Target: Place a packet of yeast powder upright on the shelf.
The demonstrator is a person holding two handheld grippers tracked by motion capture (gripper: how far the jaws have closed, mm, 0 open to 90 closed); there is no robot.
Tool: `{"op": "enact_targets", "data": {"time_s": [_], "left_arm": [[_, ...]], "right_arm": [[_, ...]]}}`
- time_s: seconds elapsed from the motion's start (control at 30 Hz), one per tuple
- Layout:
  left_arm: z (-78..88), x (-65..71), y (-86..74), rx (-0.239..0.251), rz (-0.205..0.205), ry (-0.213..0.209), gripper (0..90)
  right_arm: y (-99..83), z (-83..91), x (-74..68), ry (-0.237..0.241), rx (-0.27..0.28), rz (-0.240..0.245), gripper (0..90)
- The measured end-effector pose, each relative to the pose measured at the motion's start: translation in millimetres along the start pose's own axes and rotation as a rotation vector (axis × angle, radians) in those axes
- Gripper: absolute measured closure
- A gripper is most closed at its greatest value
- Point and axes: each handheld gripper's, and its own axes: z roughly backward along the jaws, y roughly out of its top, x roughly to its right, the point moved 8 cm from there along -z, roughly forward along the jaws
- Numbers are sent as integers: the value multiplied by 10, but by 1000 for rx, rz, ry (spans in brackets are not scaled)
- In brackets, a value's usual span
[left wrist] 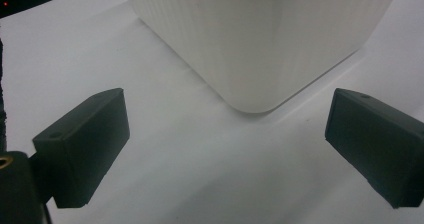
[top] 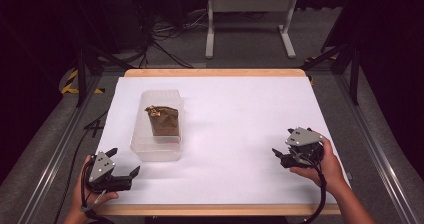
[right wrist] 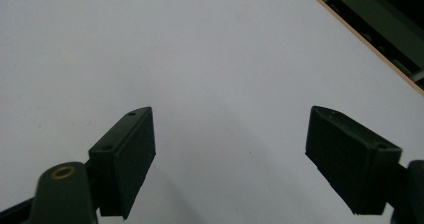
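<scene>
Two black two-jaw tongs on the table, both with jaws spread wide and nothing between the pads. Left gripper (top: 120,165) rests near the table's front-left corner, aimed at the near corner of the translucent ribbed plastic tub (top: 159,128); in the left gripper view that rounded corner (left wrist: 260,49) sits just ahead of the jaws, apart from both pads, not touched. Right gripper (top: 281,156) lies well apart on the right side, pointing inward over the bare white table surface (right wrist: 210,54); its own view has only the white sheet between its pads and the wooden table edge at upper right. Tub stands upright, left of centre, long side running away from the person, no lid seen. Inside it, a small brown crumpled paper-like bag with a golden gathered top (top: 162,120), upright, roughly mid-tub; whether it leans on a wall I cannot tell. Handling, as a judgement: tub looks thin-walled and light, likely to flex and slide on the smooth sheet if pushed from one side; the ribbing should give the pads some bite. Best hold probably a pinch over the rim of one wall, or one tong steadying the near wall while the other works. Bag looks soft and crushable, weight unknown; the gathered top seems the natural place to pinch, gently, lifting straight up to clear the walls.
</scene>
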Motion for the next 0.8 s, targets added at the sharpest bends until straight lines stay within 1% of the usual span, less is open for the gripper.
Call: {"op": "enact_targets", "data": {"time_s": [0.03,0.07,0.13,0.2,0.23,0.3,0.33,0.4,0.43,0.53,0.67,0.8], "left_arm": [[-1,3,1,0,1,1,49],[1,1,1,-2,-1,2,50],[5,0,2,-1,-1,5,50],[6,0,2,0,0,4,50],[5,-1,1,-1,-1,5,50],[5,-2,1,-1,-1,5,50],[4,-1,0,-1,-2,4,50],[4,-1,-2,-2,-2,3,50],[3,-2,-3,-3,-1,4,50],[4,-2,-3,-4,-2,4,49],[5,2,-2,-3,-3,1,50],[4,2,-3,-3,-4,0,50]], "right_arm": [[-74,23,11,-4,-3,-13,191],[-113,37,23,-9,-9,-15,188],[-162,55,42,-23,-9,-26,180],[-216,89,59,-20,3,-48,177],[-246,111,76,-25,15,-66,175],[-293,145,100,-33,36,-85,172],[-293,145,100,-33,36,-85,172],[-350,181,117,-34,51,-101,171],[-373,199,125,-36,61,-101,172],[-424,247,135,-38,95,-111,170],[-494,321,168,-54,150,-148,165],[-563,357,185,-57,171,-164,159]]}}
